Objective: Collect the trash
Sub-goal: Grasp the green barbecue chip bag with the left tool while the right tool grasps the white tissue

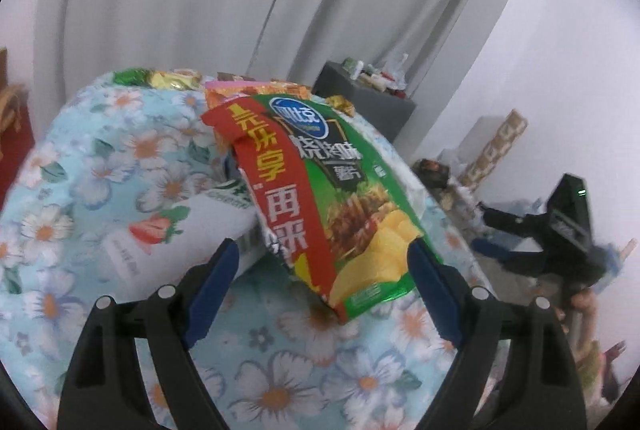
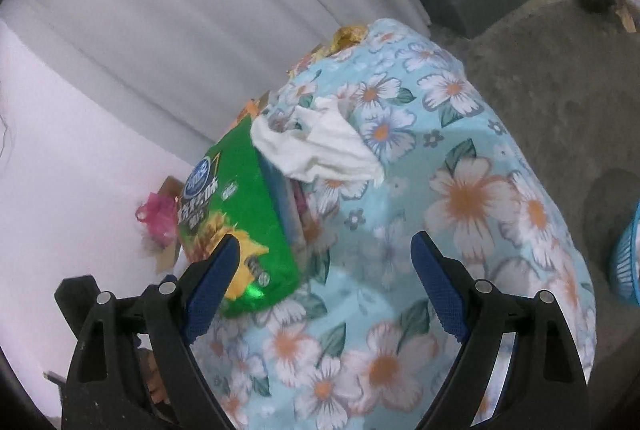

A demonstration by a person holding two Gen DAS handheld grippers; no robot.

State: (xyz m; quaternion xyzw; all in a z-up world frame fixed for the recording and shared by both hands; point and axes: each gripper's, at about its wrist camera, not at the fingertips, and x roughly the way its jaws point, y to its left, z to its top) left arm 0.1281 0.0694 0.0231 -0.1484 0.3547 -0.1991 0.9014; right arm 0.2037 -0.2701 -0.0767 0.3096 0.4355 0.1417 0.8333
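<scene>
1. Chip bag (image 1: 320,190): lies on the floral-clothed tabletop (image 1: 100,150), leaning on other packets; probably light, crinkly, slippery film.
2. Left gripper (image 1: 324,266), right gripper (image 2: 324,262): both agape, empty.
3. Best hold, likely: the bag's flat lower edge.

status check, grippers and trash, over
Left gripper open, right gripper open, both empty. Chip bag on floral cloth, white tissue beside it. Nothing in the way.
</scene>
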